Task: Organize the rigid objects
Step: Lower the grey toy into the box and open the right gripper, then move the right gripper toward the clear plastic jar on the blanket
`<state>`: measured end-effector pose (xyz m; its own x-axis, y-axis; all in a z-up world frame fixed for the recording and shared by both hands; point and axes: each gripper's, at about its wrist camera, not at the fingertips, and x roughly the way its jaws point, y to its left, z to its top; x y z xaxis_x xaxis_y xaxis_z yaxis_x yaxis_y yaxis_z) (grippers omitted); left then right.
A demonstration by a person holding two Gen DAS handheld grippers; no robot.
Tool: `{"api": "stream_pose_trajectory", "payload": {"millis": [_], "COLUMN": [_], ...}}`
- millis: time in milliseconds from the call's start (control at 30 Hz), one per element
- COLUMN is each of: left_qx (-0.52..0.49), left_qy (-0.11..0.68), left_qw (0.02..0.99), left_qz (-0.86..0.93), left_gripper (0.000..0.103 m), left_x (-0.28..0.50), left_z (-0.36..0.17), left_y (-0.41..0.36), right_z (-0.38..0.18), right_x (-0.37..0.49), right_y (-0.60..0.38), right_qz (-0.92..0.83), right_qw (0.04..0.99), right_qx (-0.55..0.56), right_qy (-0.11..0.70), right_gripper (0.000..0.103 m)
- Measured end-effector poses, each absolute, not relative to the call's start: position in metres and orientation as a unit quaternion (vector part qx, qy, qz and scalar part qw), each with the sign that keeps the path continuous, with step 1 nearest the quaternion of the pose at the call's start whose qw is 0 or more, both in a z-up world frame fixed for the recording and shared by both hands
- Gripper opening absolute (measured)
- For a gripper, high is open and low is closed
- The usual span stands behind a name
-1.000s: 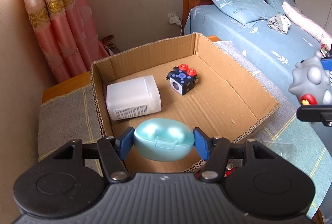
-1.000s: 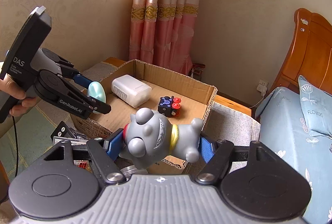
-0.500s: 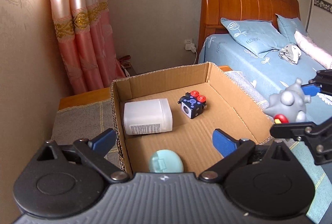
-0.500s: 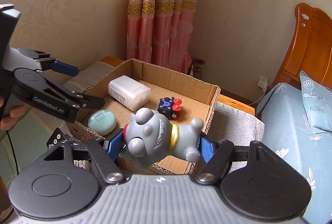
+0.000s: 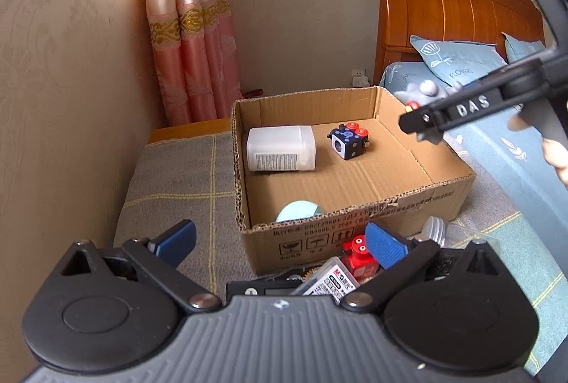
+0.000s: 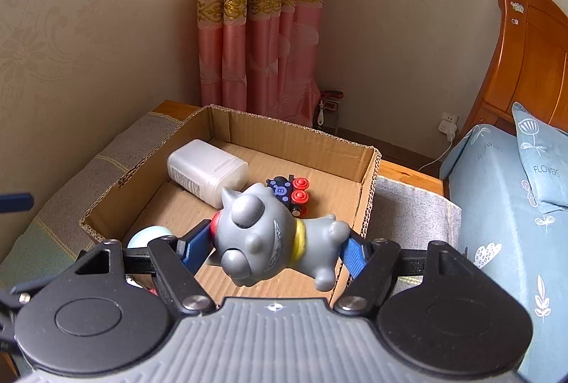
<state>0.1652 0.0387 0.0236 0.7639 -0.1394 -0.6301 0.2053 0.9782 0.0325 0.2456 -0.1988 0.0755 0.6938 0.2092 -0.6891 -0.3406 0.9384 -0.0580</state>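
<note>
A cardboard box [image 5: 358,226] [image 6: 369,191] lies open on a grey cloth. Inside it lie a white plastic bottle [image 5: 280,148] [image 6: 206,171], a black cube toy with red knobs [image 5: 348,139] [image 6: 293,191] and a pale blue oval case [image 5: 298,210] [image 6: 149,235] at the near wall. My left gripper [image 5: 280,242] is open and empty, in front of the box. My right gripper [image 6: 275,246] is shut on a grey toy figure [image 6: 269,237] and holds it above the box's right side; it also shows in the left wrist view [image 5: 422,120].
In front of the box lie a red toy [image 5: 358,257], a small labelled box [image 5: 330,281] and a clear bottle with a silver cap [image 5: 440,230]. A bed with blue bedding [image 6: 511,191] stands to the right. A wall and pink curtains [image 5: 191,38] are to the left and behind.
My left gripper opened, let the pale blue case drop into the box, and drew back out of the box. My right gripper has moved the grey figure over the box.
</note>
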Motion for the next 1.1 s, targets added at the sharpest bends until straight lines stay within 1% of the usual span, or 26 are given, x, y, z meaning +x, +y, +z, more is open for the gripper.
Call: {"api": "stream_pose_trajectory", "payload": {"millis": [133,200,233,267,300,500,800,1100], "left_qx": [0.053,0.052,0.051,0.05,0.049,0.04,0.037,0.036], "left_qy": [0.341,0.343,0.344,0.344,0.345,0.347,0.353,0.371], "left_qw": [0.934,0.933,0.933,0.932,0.932,0.933,0.931,0.923], "left_qz": [-0.097,-0.098,-0.098,-0.099,-0.099,-0.089,-0.084,-0.092], "left_gripper": [0.101,0.101,0.101,0.101,0.101,0.101,0.101,0.101], "left_x": [0.16,0.157,0.155,0.155,0.154,0.153,0.149,0.141], "left_z": [0.017,0.015,0.014,0.014,0.014,0.011,0.008,-0.003], "left_y": [0.041,0.042,0.043,0.044,0.046,0.058,0.067,0.072], "right_z": [0.071,0.066,0.064,0.063,0.063,0.068,0.069,0.047], "right_x": [0.271,0.283,0.288,0.291,0.293,0.289,0.245,0.196], "right_y": [-0.195,-0.192,-0.191,-0.191,-0.19,-0.189,-0.189,-0.203], "right_qz": [0.136,0.129,0.128,0.12,0.11,0.104,0.087,0.036], "right_qw": [0.914,0.911,0.91,0.912,0.915,0.919,0.923,0.924], "right_qx": [-0.081,-0.076,-0.074,-0.073,-0.075,-0.071,-0.087,-0.056], "right_qy": [0.373,0.384,0.387,0.385,0.381,0.374,0.364,0.376], "right_gripper": [0.078,0.079,0.087,0.1,0.103,0.103,0.103,0.103]}}
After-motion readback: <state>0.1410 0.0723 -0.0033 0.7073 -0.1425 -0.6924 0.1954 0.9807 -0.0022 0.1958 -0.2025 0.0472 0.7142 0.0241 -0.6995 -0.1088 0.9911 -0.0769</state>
